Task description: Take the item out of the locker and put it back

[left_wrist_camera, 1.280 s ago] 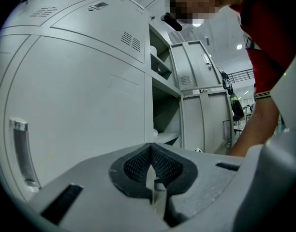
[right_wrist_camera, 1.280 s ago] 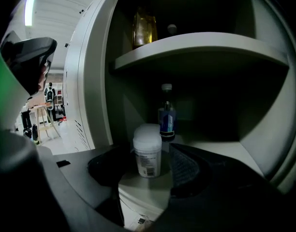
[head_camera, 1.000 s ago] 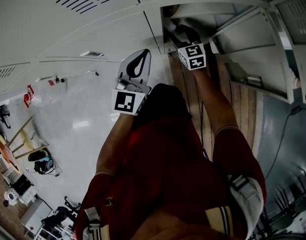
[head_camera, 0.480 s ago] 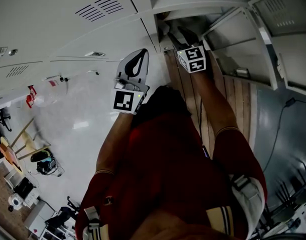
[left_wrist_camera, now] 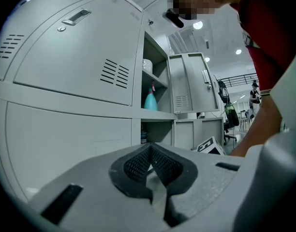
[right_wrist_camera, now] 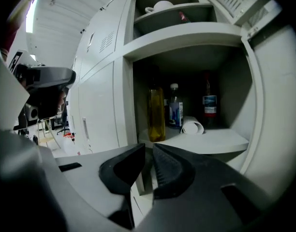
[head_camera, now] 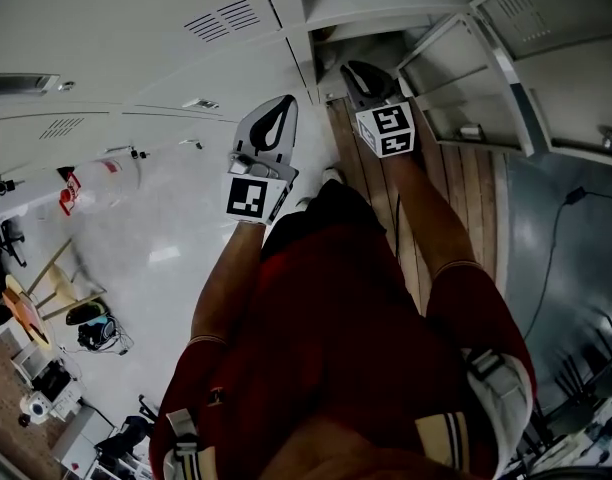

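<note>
Right hand-held gripper (right_wrist_camera: 148, 151) was closing, empty, facing open locker (right_wrist_camera: 186, 35) with yellow bottle (right_wrist_camera: 156, 112). Left hand-held gripper (left_wrist_camera: 150, 154) pressed together, empty.

Jaws of left tool (left_wrist_camera: 149, 151) together; right tool (right_wrist_camera: 148, 151) closing, empty.

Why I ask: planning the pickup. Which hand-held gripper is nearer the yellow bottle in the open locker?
Right. The right hand-held gripper faces the yellow bottle at the open compartment, its empty jaws closing. The left hand-held gripper sits aside, before closed doors, shut.
</note>
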